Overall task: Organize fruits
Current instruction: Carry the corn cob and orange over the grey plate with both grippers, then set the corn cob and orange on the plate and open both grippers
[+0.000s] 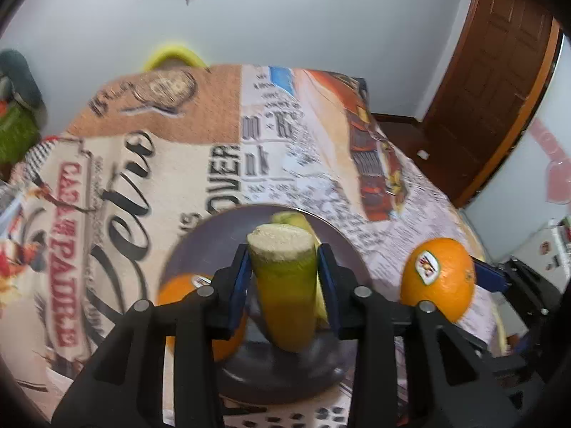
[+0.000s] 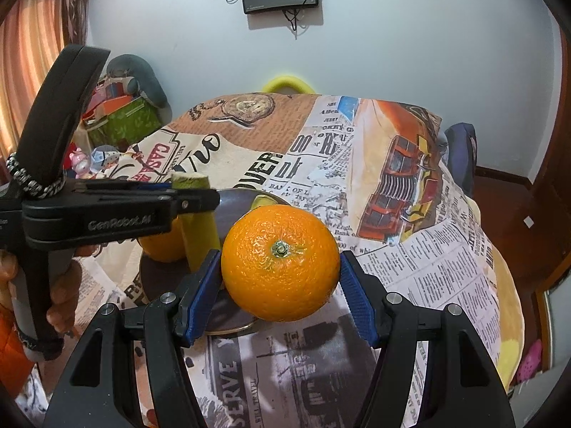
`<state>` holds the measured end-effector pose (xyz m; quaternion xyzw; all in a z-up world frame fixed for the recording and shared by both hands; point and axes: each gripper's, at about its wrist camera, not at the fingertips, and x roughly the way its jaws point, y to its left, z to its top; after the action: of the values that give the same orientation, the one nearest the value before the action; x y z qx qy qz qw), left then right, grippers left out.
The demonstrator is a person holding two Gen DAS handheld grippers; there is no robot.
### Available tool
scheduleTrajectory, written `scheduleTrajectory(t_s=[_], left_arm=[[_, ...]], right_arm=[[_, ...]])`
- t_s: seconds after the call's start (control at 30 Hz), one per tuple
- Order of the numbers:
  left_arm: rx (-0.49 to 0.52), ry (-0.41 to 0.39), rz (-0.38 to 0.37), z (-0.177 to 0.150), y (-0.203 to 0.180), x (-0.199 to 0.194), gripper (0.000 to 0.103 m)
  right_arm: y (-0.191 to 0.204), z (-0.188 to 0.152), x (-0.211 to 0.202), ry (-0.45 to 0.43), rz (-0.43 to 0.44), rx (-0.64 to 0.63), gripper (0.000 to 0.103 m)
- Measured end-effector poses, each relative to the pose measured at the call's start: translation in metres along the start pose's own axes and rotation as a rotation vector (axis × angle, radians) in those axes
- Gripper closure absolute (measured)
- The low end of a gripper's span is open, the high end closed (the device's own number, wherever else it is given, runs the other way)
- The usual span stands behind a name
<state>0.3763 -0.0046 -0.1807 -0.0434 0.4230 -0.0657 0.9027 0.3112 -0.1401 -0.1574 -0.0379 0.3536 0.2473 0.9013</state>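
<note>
My left gripper (image 1: 283, 281) is shut on a green-yellow banana piece (image 1: 283, 285) with a cut pale top, held upright over the dark plate (image 1: 214, 242). A second banana piece (image 1: 292, 219) and an orange (image 1: 178, 289) lie on that plate. My right gripper (image 2: 280, 278) is shut on a second orange (image 2: 280, 262), held just above the table at the plate's right edge (image 2: 233, 324). That orange also shows in the left wrist view (image 1: 437, 278). The left gripper shows side-on in the right wrist view (image 2: 194, 199).
The table is covered by a printed newspaper-pattern cloth (image 2: 410, 249). A yellow chair back (image 2: 287, 83) stands behind the far edge. A green box with clutter (image 2: 123, 121) sits at the far left. A brown door (image 1: 492, 82) is at the right.
</note>
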Motion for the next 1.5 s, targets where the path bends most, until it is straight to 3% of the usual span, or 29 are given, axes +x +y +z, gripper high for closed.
scheduleTrajectory(t_s=[0.07,0.5,0.87,1.23,1.5], left_arm=[[0.021,-0.007,0.004,0.000,0.000,-0.001,0.057],[-0.014,-0.075,0.037,-0.021,0.034,-0.052,0.057],[-0.057,-0.031,0.084,-0.062,0.073,-0.066,0.056],[-0.077,-0.017,0.072,-0.080,0.088,-0.071,0.056],[-0.063,-0.038,0.065,-0.076,0.072,-0.085,0.056]], right_arm=[[0.001,0.001,0.001,0.002,0.001,-0.004,0.041],[0.021,0.006,0.010,0.033,0.037,-0.042,0.041],[0.070,-0.007,0.042,0.150,0.097,-0.121,0.041],[0.078,-0.011,0.065,0.238,0.099,-0.120,0.039],[0.074,0.005,0.024,0.129,0.062,-0.128,0.033]])
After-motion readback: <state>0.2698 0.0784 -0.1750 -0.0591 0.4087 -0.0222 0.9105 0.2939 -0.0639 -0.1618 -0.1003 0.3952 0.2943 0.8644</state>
